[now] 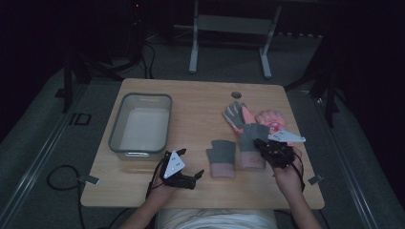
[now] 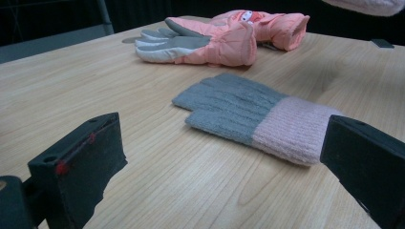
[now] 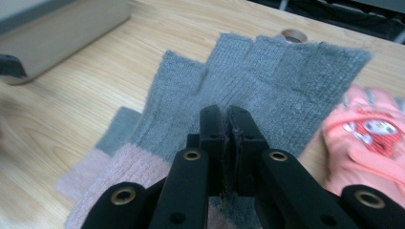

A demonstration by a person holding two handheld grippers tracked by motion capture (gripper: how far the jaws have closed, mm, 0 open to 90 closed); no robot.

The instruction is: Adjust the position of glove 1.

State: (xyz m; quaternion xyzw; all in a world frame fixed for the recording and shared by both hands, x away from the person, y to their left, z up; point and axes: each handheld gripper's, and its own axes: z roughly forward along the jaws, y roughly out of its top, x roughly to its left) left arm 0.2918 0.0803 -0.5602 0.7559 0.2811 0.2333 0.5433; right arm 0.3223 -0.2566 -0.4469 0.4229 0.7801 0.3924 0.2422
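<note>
Light wooden surface with rounded corners. Grey bin at nine o'clock. Knit glove near six; orange ski gloves at three.

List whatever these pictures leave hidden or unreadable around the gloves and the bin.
- Knit glove in the right gripper: its cuff, behind the shut jaws in the right gripper view.
- Grey bin: cut off by the frame edge and blurred in the right gripper view.
- Printed orange glove: its picture, blurred in the right gripper view, too small in the high view.
</note>
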